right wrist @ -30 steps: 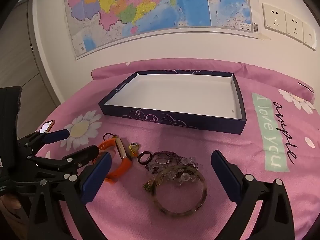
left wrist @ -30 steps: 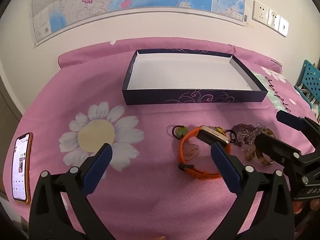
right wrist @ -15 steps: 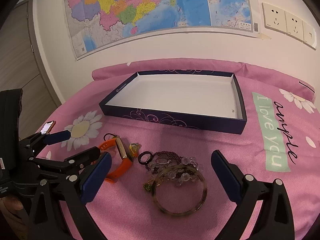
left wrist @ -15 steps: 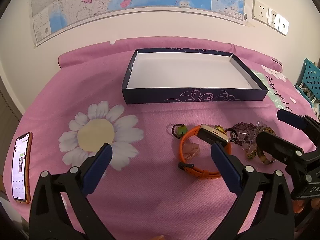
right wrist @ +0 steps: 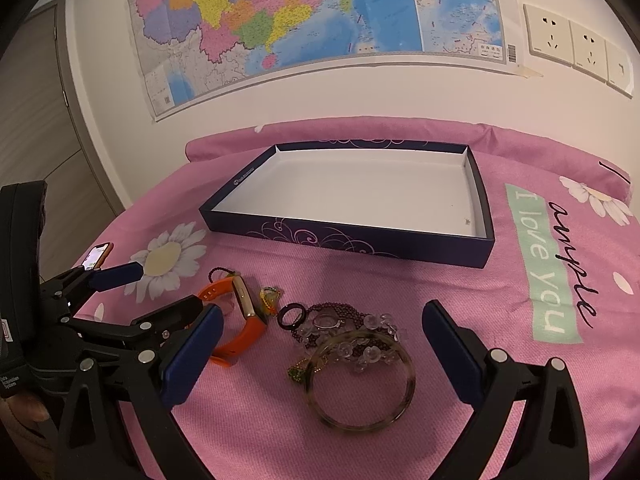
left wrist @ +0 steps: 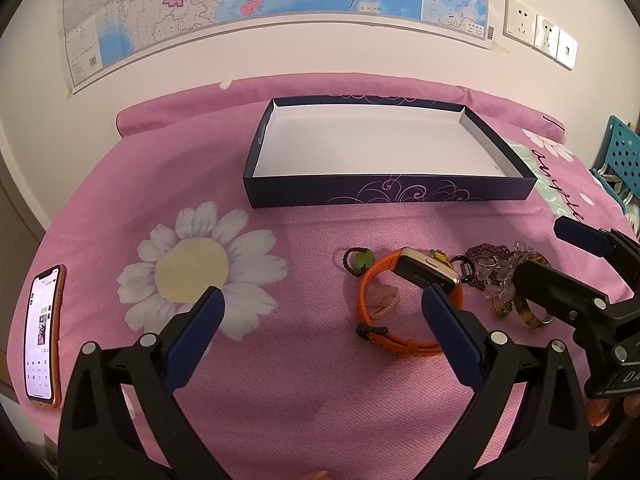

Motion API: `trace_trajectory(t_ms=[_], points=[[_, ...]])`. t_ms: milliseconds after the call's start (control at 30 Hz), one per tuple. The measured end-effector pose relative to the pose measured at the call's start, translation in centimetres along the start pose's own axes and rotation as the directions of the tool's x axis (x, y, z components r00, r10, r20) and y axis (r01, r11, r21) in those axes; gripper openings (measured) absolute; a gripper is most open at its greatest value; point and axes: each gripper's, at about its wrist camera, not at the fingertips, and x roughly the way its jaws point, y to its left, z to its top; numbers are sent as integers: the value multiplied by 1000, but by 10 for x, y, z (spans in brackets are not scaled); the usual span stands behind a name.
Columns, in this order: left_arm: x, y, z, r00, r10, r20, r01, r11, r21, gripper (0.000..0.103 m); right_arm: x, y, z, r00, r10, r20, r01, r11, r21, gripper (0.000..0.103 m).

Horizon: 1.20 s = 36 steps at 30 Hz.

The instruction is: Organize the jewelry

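Lying between right hand-held gripper fingers: bangle.

Setting: home, likely a bedroom | surface: pink daisy-print bedsheet with "I love you" lettering | wall: large coloured map, wall sockets | left edge: grey door | smartphone lying on sheet
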Motion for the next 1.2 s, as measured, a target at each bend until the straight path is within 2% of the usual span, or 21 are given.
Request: trace_trajectory(t_ms=[1200], points=[[0,0,0,1000,6,6,-6,1000,4,97,2,0,1,1000,19,-3,-19,1000,10,96]])
